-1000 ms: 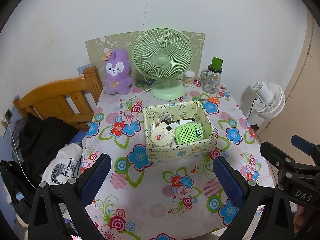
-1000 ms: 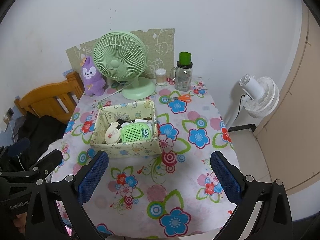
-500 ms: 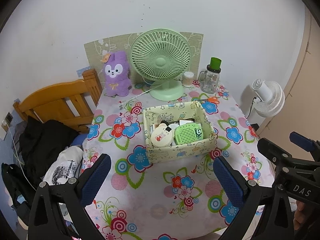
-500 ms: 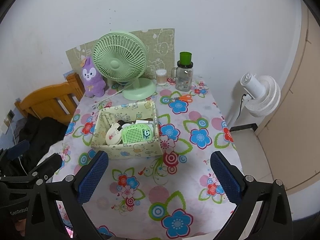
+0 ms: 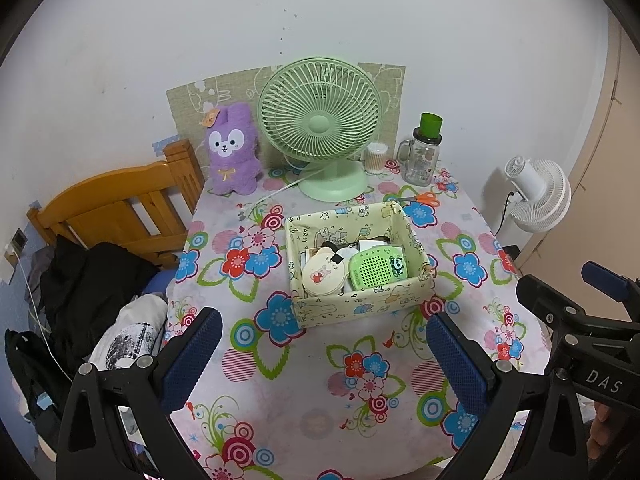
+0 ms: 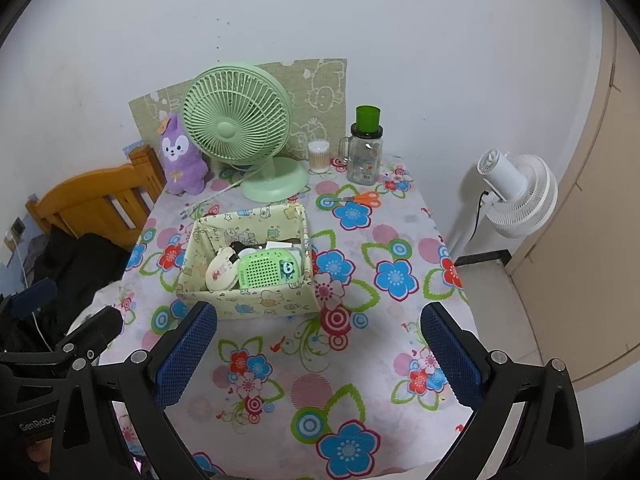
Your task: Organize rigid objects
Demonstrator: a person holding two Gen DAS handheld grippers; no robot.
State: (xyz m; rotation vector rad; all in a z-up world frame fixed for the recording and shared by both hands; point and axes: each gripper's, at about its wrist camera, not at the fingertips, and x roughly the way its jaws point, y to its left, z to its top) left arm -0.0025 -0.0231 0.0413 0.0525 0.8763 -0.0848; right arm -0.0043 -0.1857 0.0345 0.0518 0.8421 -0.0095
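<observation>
A pale yellow patterned box (image 5: pixel 360 308) (image 6: pixel 256 304) stands mid-table on the flowered cloth. In it lie a green speaker-like gadget (image 5: pixel 378 266) (image 6: pixel 268 268), a round cream compact (image 5: pixel 324 276) (image 6: pixel 222 272) and other small items, partly hidden. Orange-handled scissors (image 5: pixel 424 199) (image 6: pixel 362 198) lie behind the box. My left gripper (image 5: pixel 320 356) is open and empty, above the table's near edge in front of the box. My right gripper (image 6: pixel 316 356) is open and empty, in front and right of the box.
At the back stand a green desk fan (image 5: pixel 320 128) (image 6: pixel 236 128), a purple plush rabbit (image 5: pixel 232 152) (image 6: pixel 180 160), a glass jar with green lid (image 5: pixel 424 152) (image 6: pixel 366 148) and a cotton-swab tub (image 6: pixel 319 156). A wooden bed frame (image 5: pixel 116 208) is left; a white floor fan (image 6: pixel 516 196) right.
Both grippers have pulled back and up slightly; the table scene sits a little lower and farther in view. Both stay open and empty.
</observation>
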